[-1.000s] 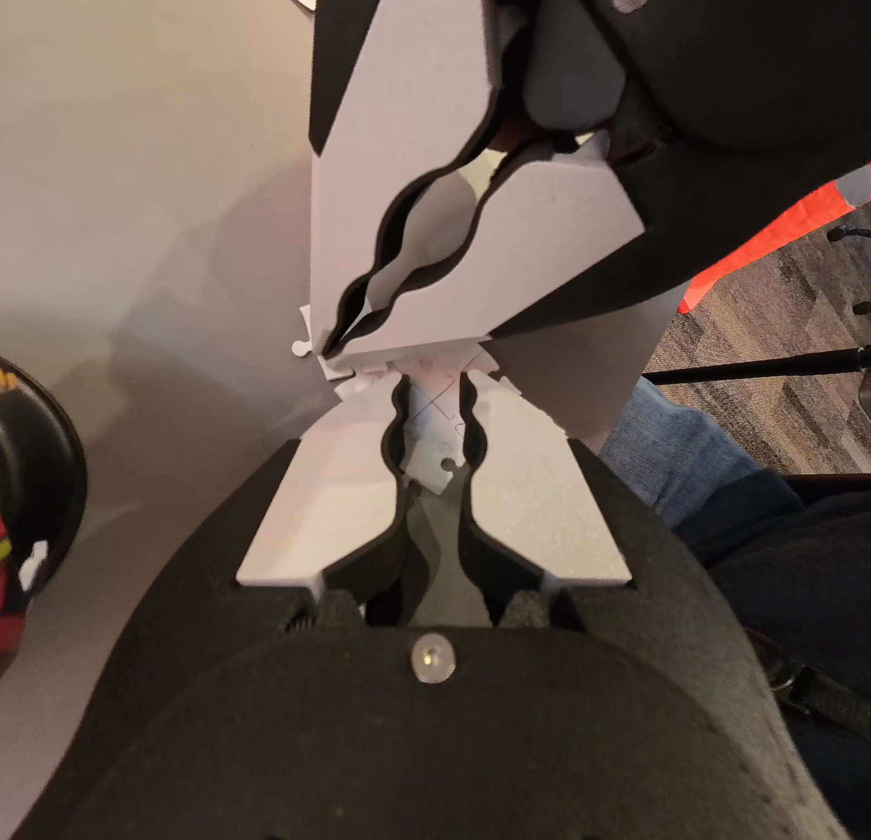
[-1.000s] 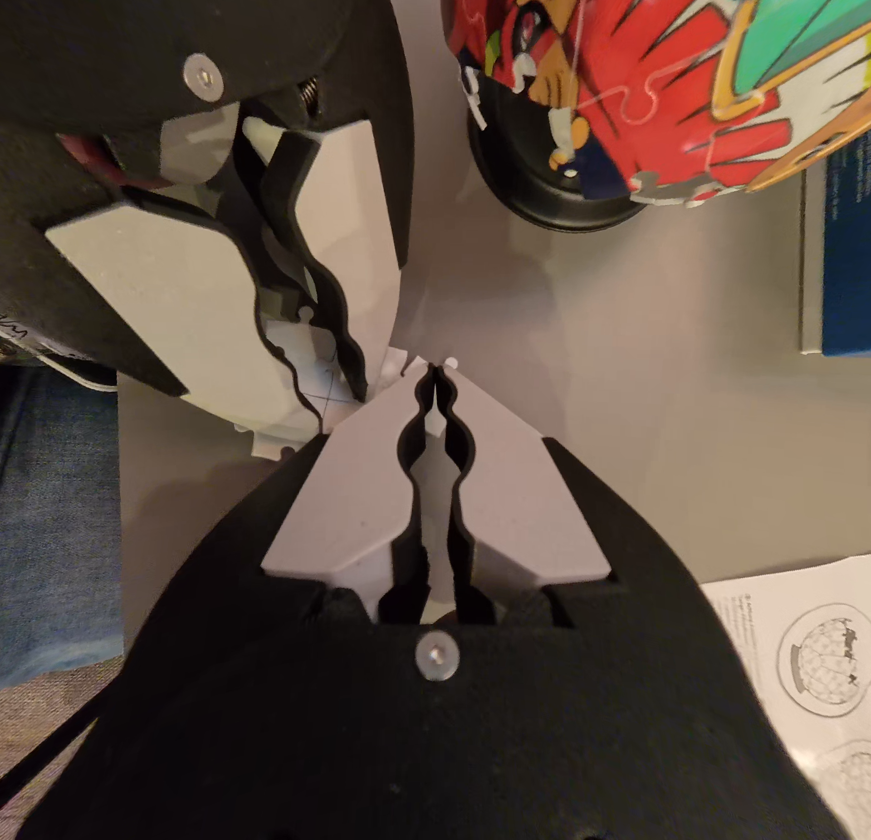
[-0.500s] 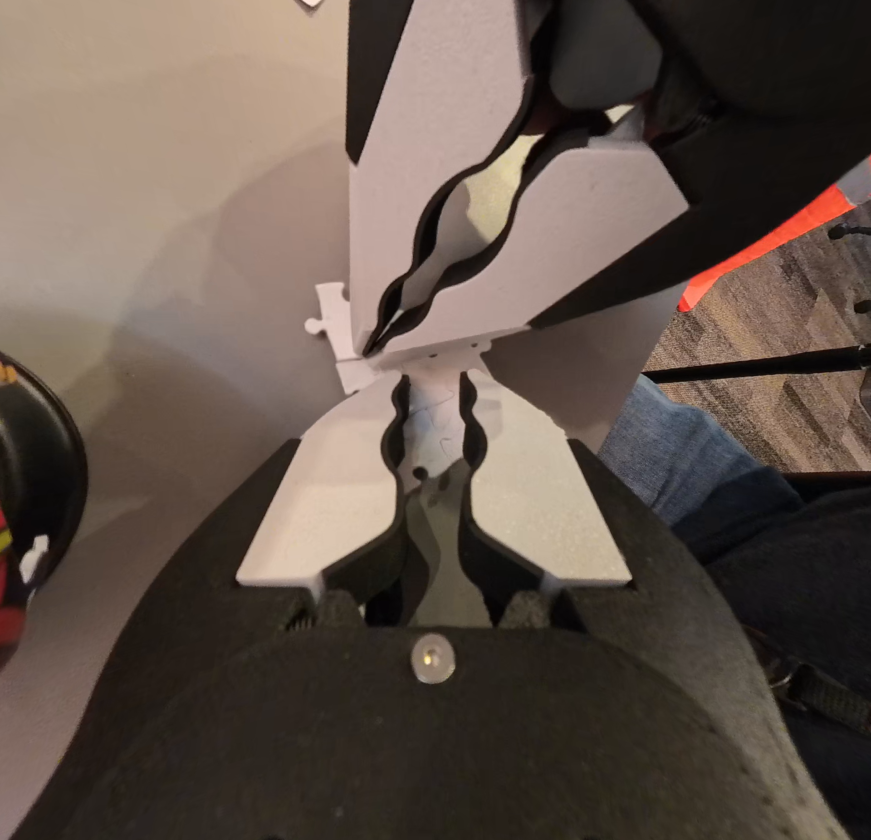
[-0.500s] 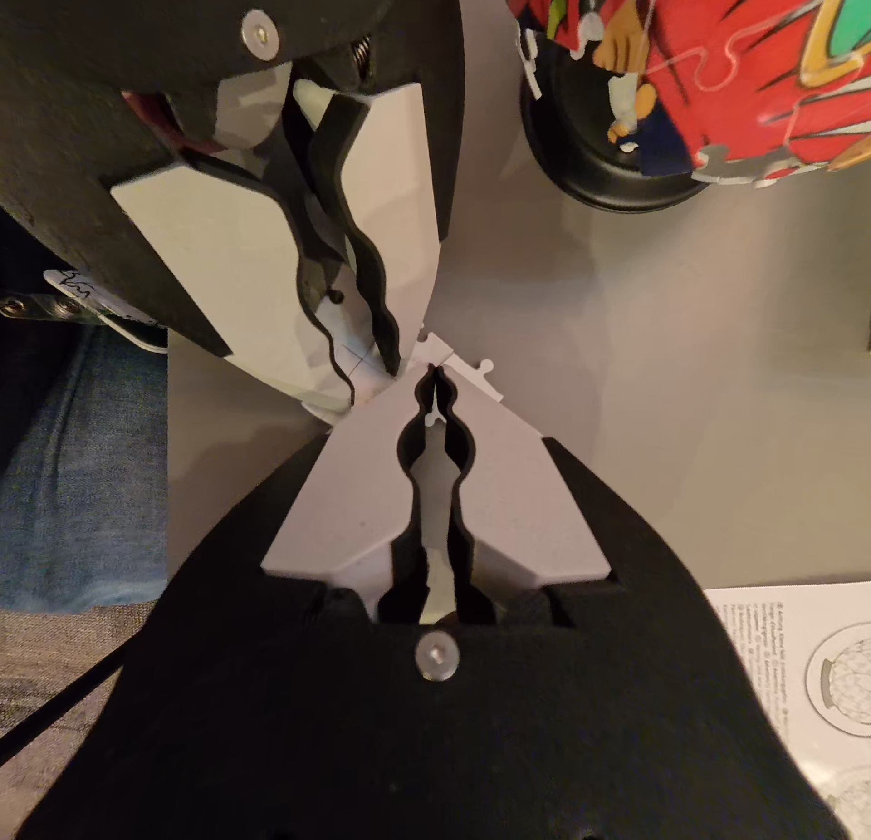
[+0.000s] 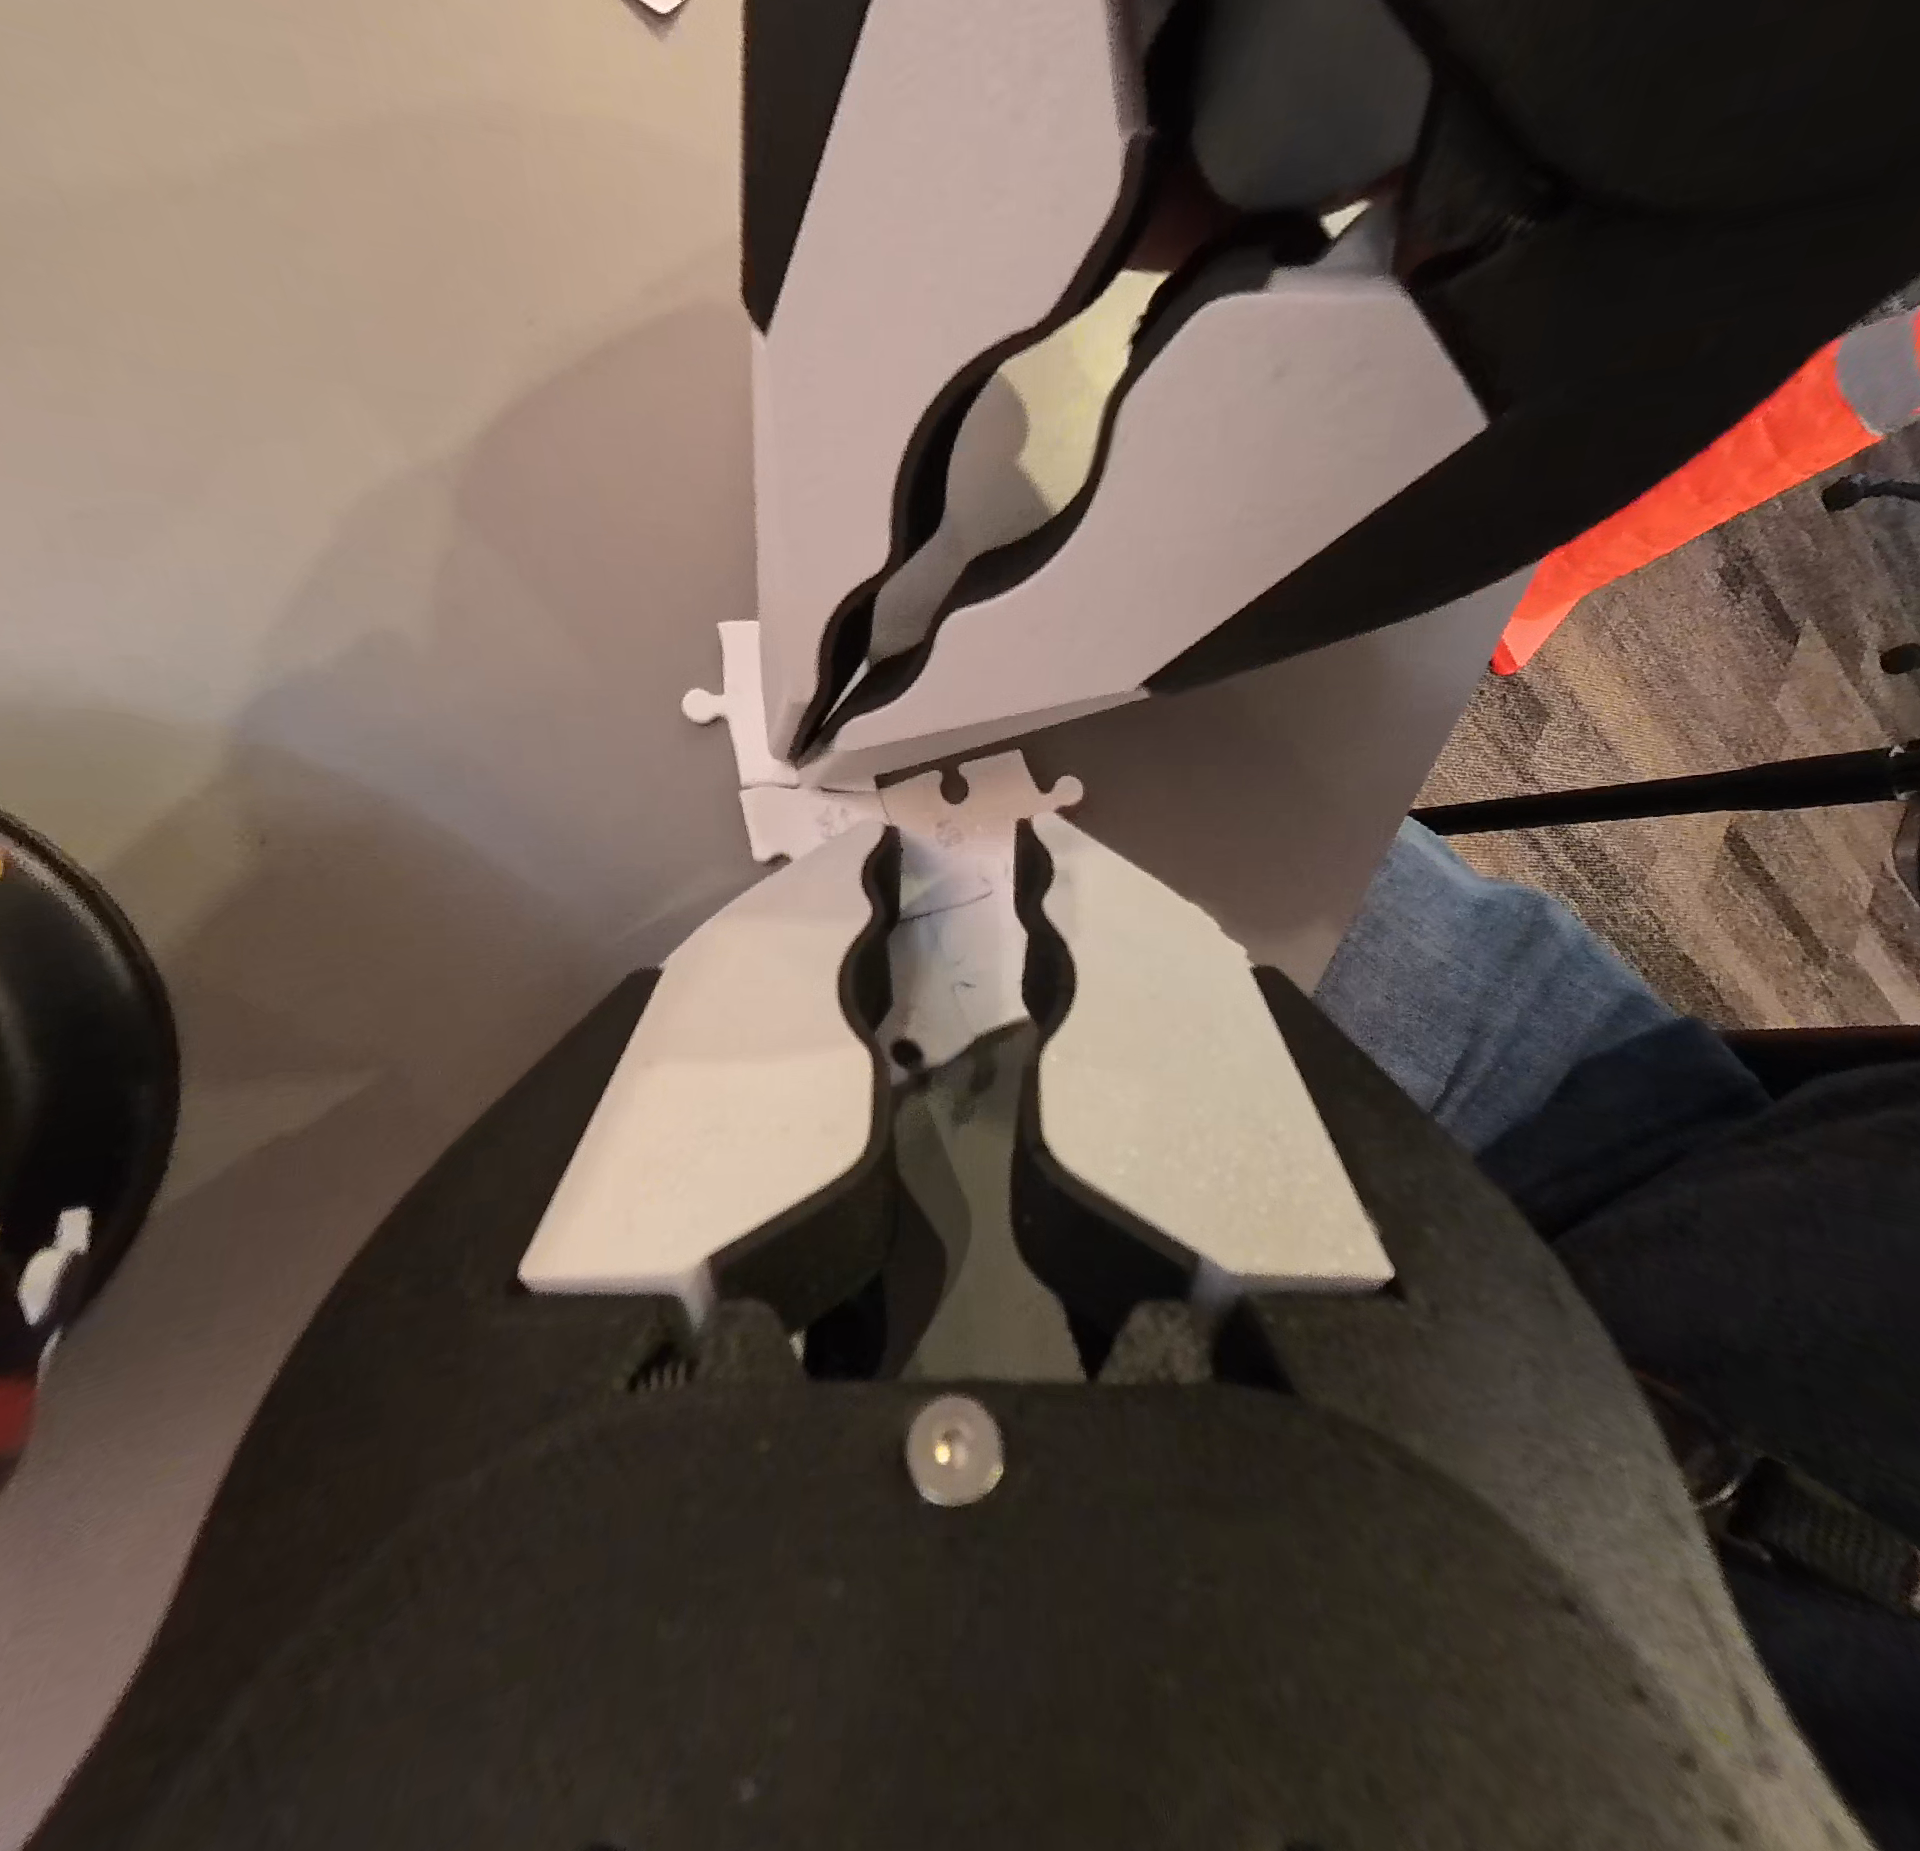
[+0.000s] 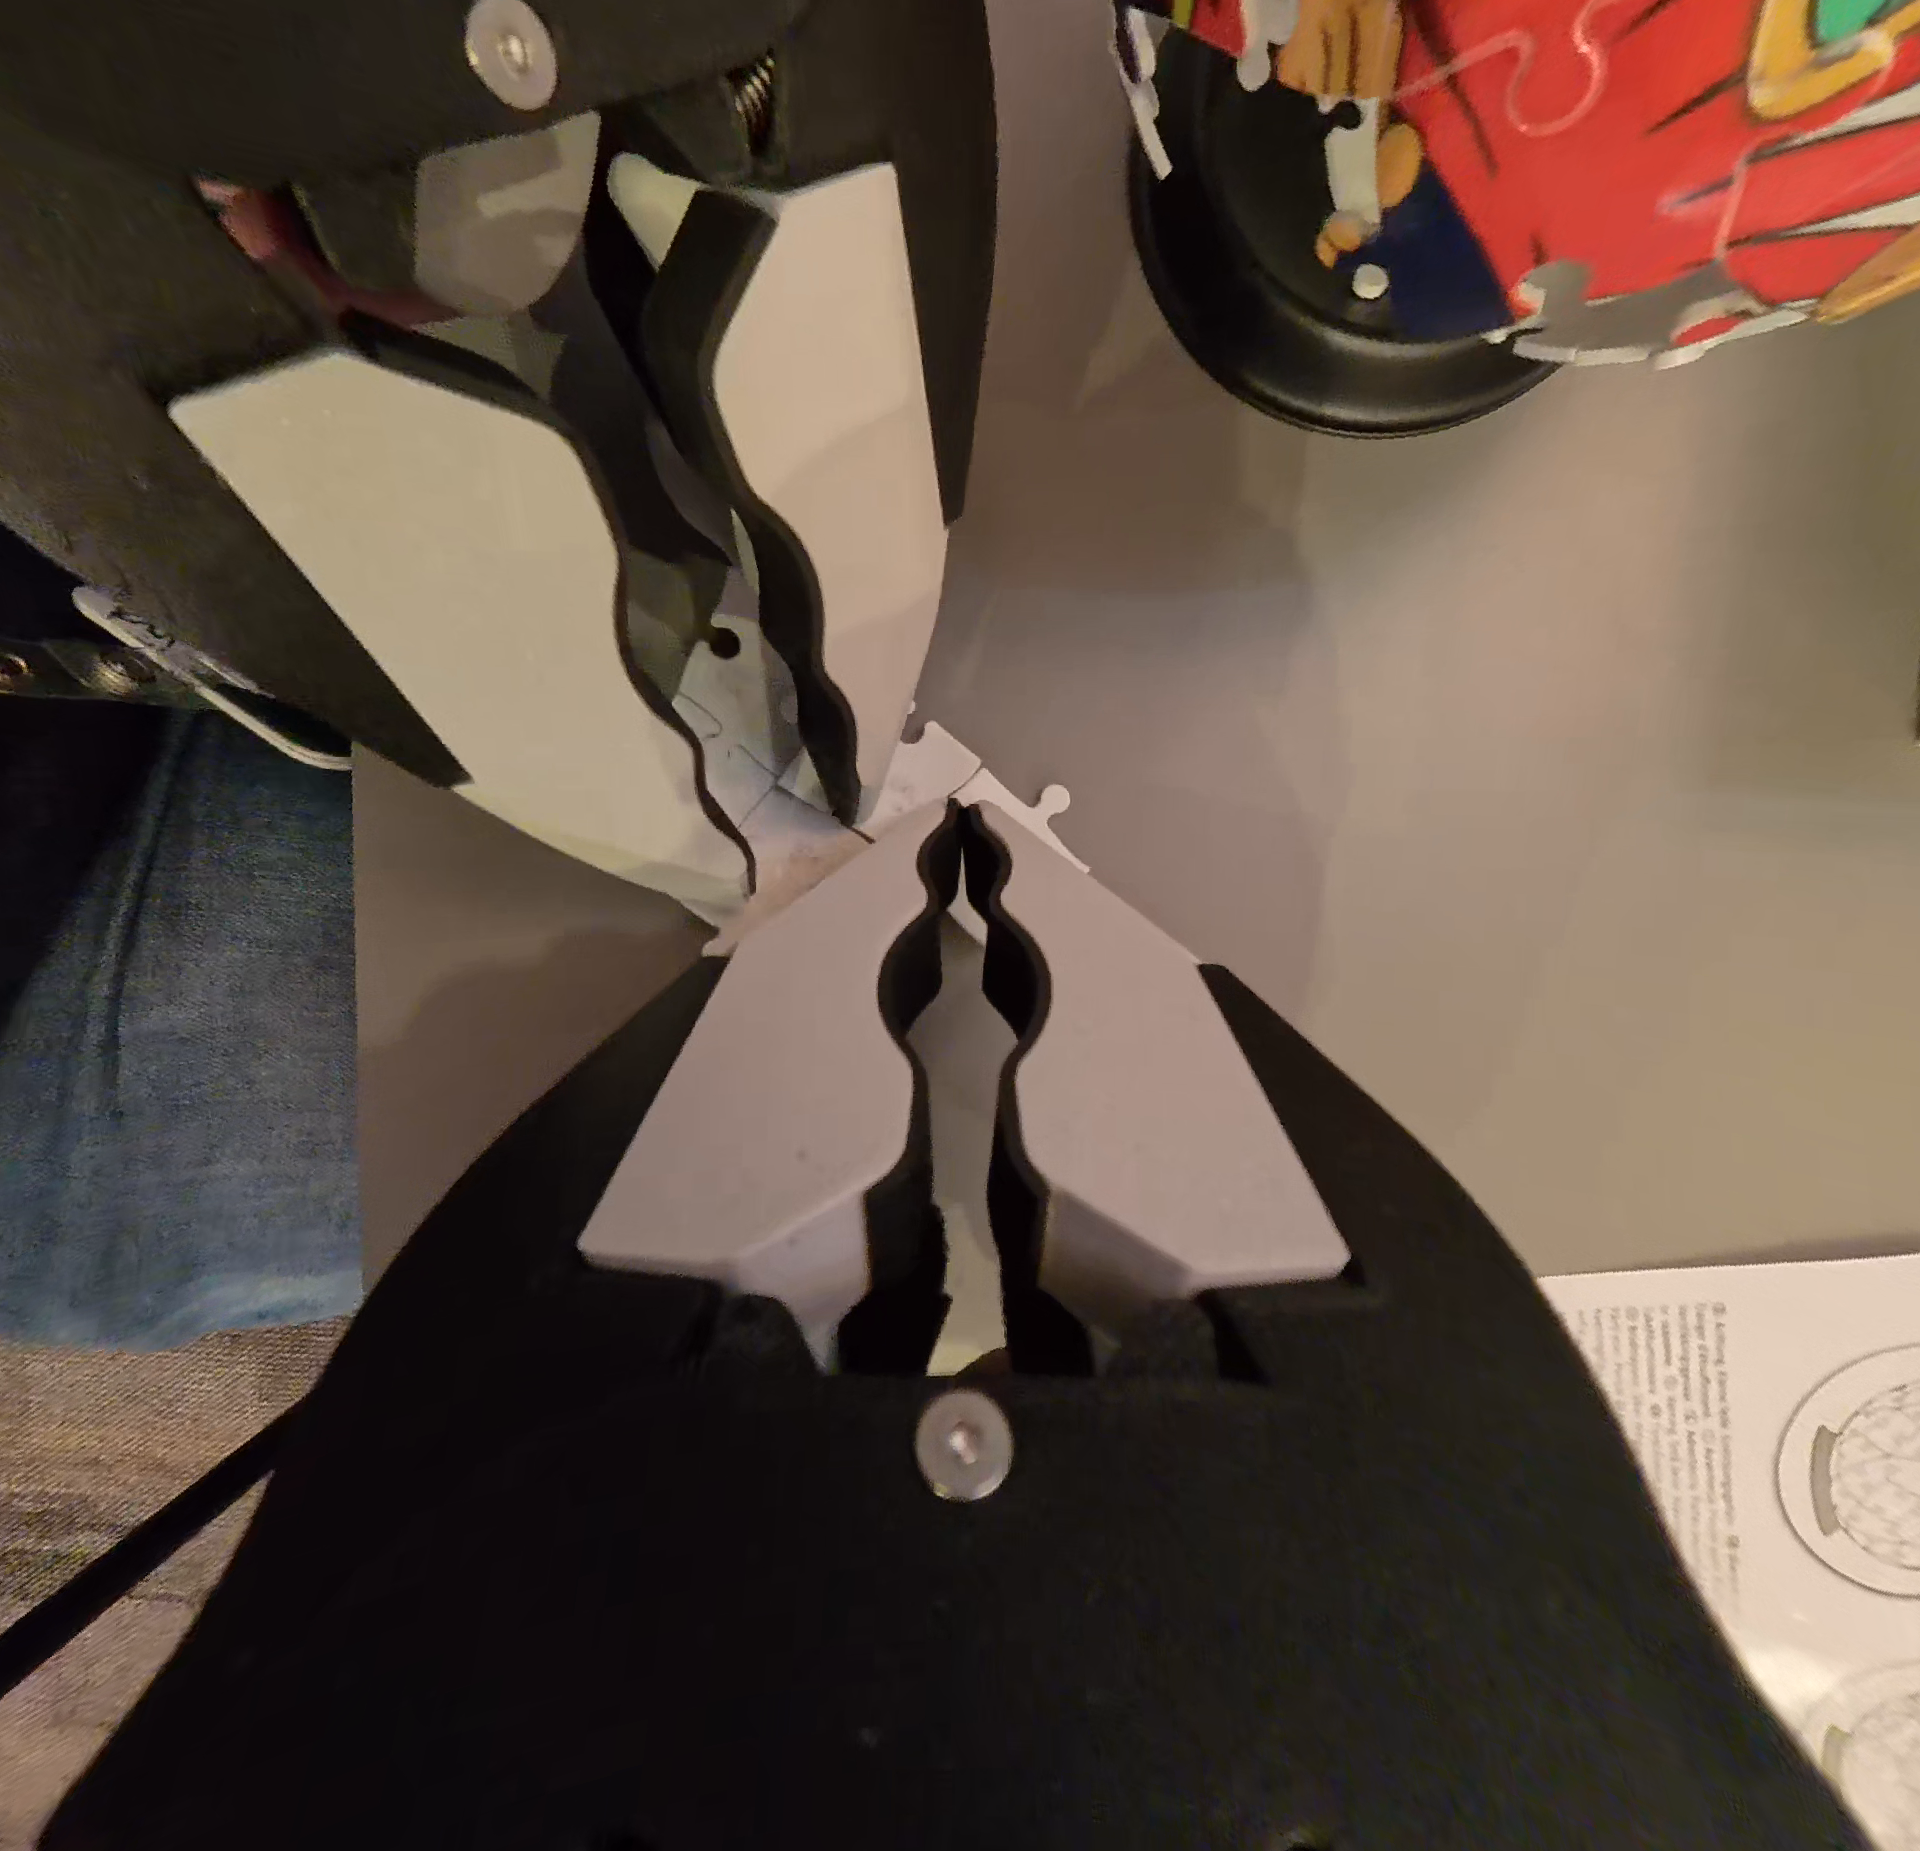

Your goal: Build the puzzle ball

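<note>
Clearly the thin white curved puzzle pieces are light, stiff little plastic shells, slick on their printed faces and easy to twist out of a pinch, so I judge the flat body of each piece the place to hold, leaving tabs and notches free.

At the left of the left wrist view, the black round stand [image 5: 73, 1053] sits on the grey tabletop [image 5: 312, 347], well apart from the work. In the middle, the left gripper [image 5: 951, 866] has its jaws narrowed onto a white piece with pen marks [image 5: 951, 918], which lies between the fingers and juts past the tips. Just above, the right gripper [image 5: 821, 736] comes in from the top, tips pressed together on a second white tabbed piece [image 5: 743, 700]; the two pieces touch edge to edge.

In the right wrist view, the left gripper [image 6: 800, 825] is upper left, the right gripper [image 6: 961, 819] centre, and the partly built colourful puzzle ball [image 6: 1558, 108] rests on its stand at upper right. A white instruction sheet [image 6: 1745, 1489] lies lower right.
</note>
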Demonstrator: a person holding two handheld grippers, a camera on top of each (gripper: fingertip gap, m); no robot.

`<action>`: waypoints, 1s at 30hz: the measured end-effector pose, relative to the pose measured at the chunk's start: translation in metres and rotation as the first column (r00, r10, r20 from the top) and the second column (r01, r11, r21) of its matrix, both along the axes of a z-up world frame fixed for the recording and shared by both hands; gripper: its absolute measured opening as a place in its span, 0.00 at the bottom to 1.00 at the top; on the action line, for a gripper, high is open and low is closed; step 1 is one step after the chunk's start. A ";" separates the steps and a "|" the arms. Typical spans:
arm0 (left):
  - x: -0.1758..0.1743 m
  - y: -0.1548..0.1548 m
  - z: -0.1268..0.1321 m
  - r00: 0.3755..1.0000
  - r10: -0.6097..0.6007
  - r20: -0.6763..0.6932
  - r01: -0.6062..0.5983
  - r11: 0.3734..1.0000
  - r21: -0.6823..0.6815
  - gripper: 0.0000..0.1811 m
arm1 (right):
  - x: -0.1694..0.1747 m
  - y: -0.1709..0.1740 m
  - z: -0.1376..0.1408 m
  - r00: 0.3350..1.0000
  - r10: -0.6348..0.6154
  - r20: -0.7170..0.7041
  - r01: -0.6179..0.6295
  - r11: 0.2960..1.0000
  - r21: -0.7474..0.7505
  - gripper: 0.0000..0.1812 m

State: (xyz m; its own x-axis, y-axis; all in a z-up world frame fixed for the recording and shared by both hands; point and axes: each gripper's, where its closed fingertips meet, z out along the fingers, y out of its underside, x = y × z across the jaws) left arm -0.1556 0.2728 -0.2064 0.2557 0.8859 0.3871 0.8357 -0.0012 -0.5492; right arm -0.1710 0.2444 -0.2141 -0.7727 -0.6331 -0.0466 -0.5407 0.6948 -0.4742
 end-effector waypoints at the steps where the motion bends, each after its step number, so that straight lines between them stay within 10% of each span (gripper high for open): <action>1: 0.000 0.000 0.000 1.000 -0.002 0.000 0.002 1.000 0.001 0.11 | 0.001 0.000 0.000 1.000 0.004 0.000 -0.004 1.000 -0.003 0.00; 30: -0.001 -0.001 -0.001 1.000 -0.010 0.003 0.010 1.000 -0.011 0.10 | 0.001 0.017 0.002 0.985 0.175 -0.006 -0.175 0.984 0.020 0.00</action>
